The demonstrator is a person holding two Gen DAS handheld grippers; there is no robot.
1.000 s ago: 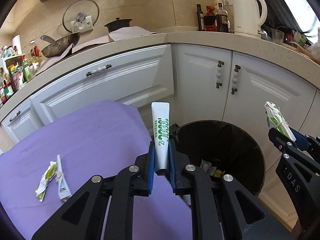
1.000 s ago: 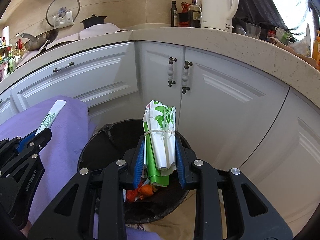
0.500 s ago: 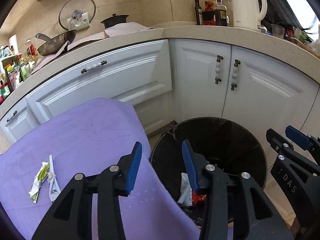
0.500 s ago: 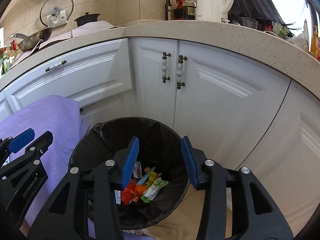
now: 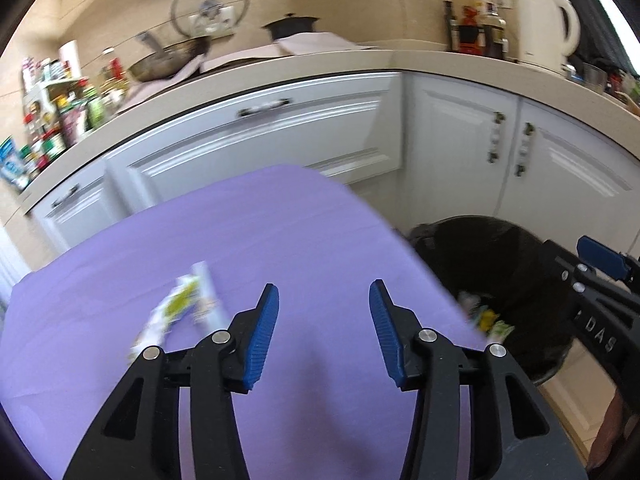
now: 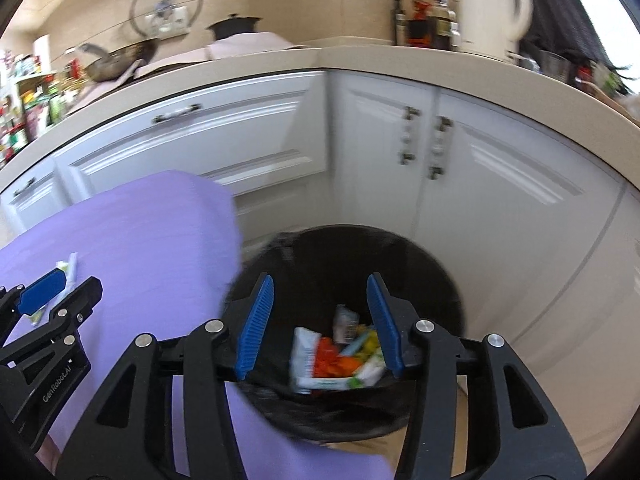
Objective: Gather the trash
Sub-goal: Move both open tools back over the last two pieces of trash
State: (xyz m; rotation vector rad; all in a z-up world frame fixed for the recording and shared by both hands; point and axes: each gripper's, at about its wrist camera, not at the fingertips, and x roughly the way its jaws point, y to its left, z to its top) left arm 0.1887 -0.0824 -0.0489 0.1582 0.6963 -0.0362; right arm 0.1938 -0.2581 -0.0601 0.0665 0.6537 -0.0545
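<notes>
My left gripper (image 5: 322,334) is open and empty above the purple table (image 5: 248,240). Two crumpled white and green wrappers (image 5: 182,308) lie on the table just left of its left finger. My right gripper (image 6: 320,322) is open and empty above the black trash bin (image 6: 432,264), which holds several wrappers (image 6: 340,354). The bin also shows in the left wrist view (image 5: 500,264), right of the table. The left gripper's tip shows at the left edge of the right wrist view (image 6: 44,292), with the wrappers (image 6: 70,266) beside it.
White kitchen cabinets (image 5: 280,140) curve behind the table and bin. The counter (image 5: 360,64) carries a wok, a pot, bottles and a white kettle (image 5: 548,36). The bin stands on the floor against the table's right edge.
Both grippers opened and dropped their loads, the white tube and the green packet, into the bin. The left gripper then swung left over the table toward the wrappers.
</notes>
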